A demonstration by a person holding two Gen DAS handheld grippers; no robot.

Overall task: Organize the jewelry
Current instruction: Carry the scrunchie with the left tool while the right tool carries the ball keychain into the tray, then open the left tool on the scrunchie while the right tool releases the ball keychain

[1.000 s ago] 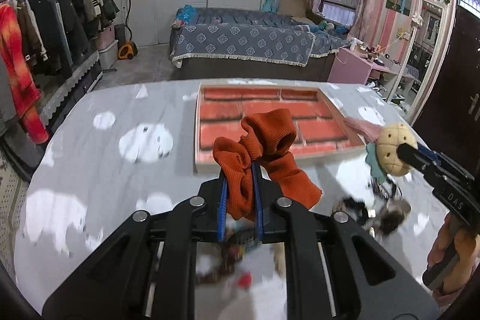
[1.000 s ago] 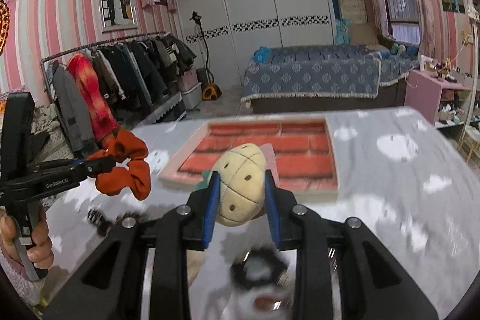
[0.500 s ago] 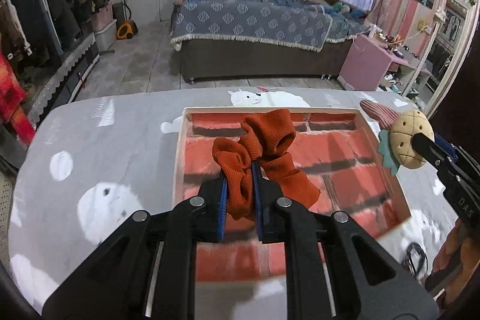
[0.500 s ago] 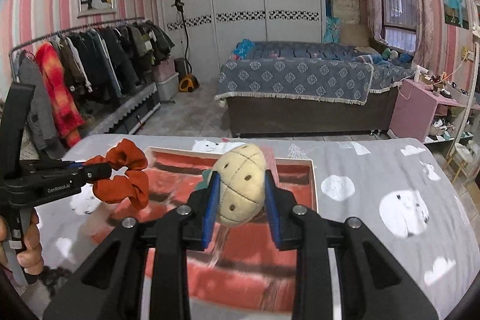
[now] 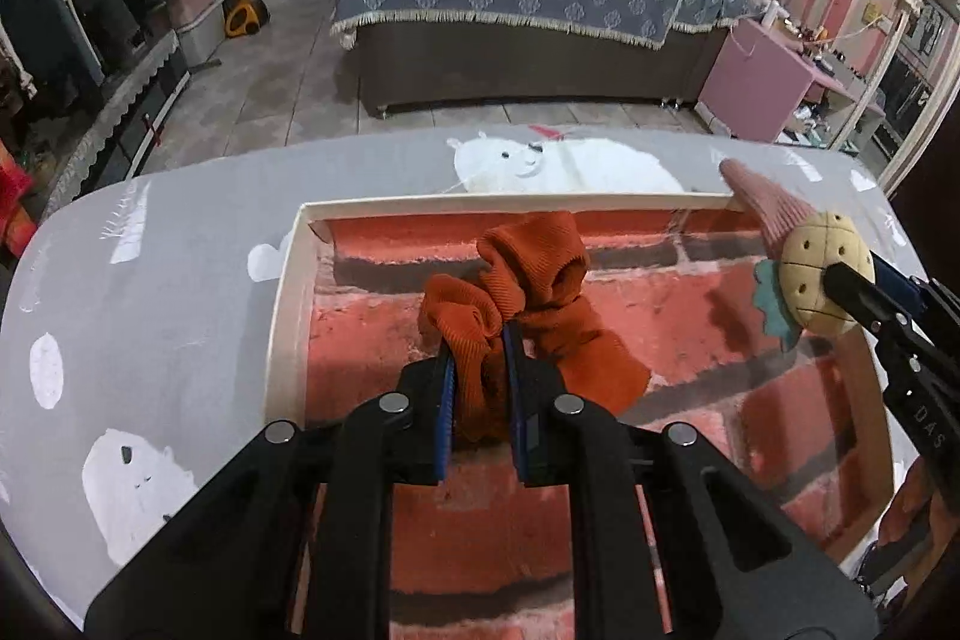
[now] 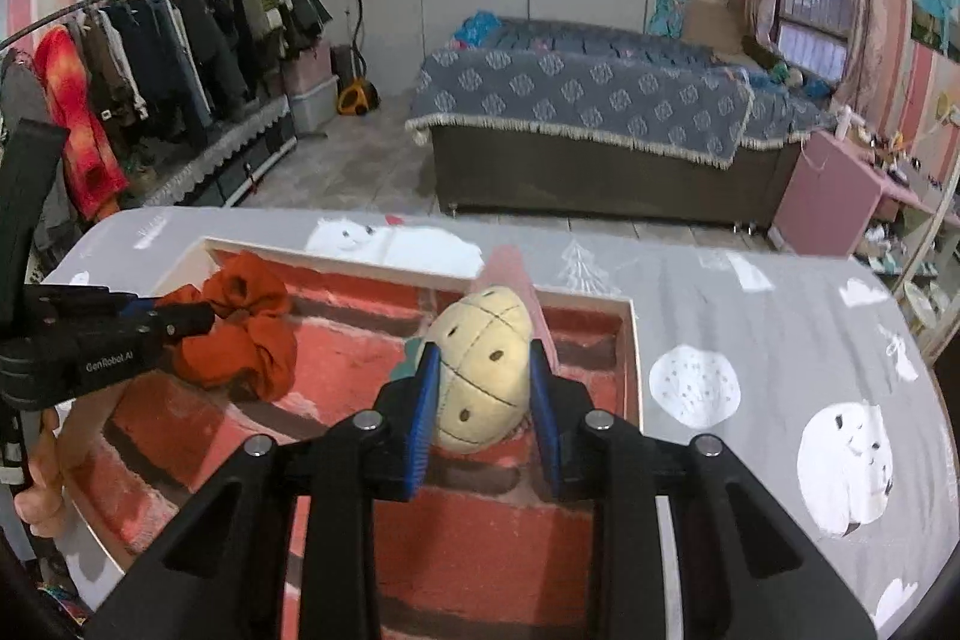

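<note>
Grey counter (image 5: 180, 280) carrying brick-print tray (image 5: 288, 316), nothing seen lying in it yet. Orange scrunchie (image 5: 528, 292) pinched in left claw (image 5: 480, 376), plush hair clip (image 6: 483, 370) clamped in right claw (image 6: 483, 388), both above tray. Probably mid-task: release pending; unseen pieces possibly left.

Legible marking: "GenRobot.AI", white lettering on the black body of the left gripper (image 6: 180, 319), seen from the right wrist. The right gripper (image 5: 840, 280) body bears white letters "DAS", partly cut off.
</note>
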